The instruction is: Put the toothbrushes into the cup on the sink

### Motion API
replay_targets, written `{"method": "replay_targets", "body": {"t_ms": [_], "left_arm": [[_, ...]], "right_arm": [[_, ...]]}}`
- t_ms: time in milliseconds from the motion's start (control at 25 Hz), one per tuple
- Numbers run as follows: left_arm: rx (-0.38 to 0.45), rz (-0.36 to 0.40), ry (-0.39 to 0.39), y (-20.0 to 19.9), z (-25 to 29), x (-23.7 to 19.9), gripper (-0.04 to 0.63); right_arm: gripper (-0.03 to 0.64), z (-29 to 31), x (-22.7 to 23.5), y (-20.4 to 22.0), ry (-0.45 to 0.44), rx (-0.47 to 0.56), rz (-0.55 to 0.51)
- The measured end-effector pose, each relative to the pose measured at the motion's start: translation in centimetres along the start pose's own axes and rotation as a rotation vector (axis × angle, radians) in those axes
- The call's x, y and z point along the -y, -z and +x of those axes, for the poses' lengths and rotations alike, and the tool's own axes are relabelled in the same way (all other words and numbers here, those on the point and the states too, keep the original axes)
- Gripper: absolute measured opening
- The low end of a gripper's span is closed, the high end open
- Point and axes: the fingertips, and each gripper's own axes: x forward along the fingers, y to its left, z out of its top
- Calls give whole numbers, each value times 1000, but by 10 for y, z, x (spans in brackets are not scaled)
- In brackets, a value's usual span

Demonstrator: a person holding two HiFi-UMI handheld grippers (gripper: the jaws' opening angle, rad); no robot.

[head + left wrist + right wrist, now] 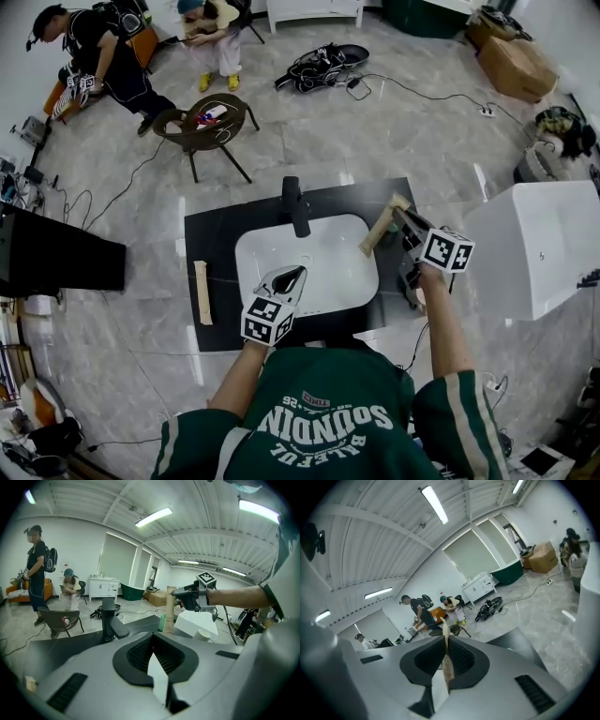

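The white sink (328, 253) lies under the left gripper (292, 274), whose jaws are closed on nothing. The right gripper (400, 216) pinches one toothbrush (375, 234) above the sink's right edge. Only the head view shows a second toothbrush (202, 292), left of the left gripper.

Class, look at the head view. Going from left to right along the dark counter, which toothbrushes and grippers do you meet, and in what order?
loose toothbrush → left gripper → held toothbrush → right gripper, whose jaws are shut on that toothbrush.
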Motion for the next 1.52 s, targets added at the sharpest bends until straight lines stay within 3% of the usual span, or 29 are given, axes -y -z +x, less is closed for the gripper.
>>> {"method": "replay_targets", "body": {"t_ms": [280, 760, 1520], "left_arm": [[-9, -10, -13, 0, 6, 1, 11], [-24, -29, -73, 3, 14, -12, 11], [-75, -58, -133, 13, 19, -16, 11]], "right_arm": [[55, -7, 14, -54, 45, 62, -150], [55, -11, 58, -99, 97, 147, -195], [55, 3, 113, -56, 90, 160, -129]]}}
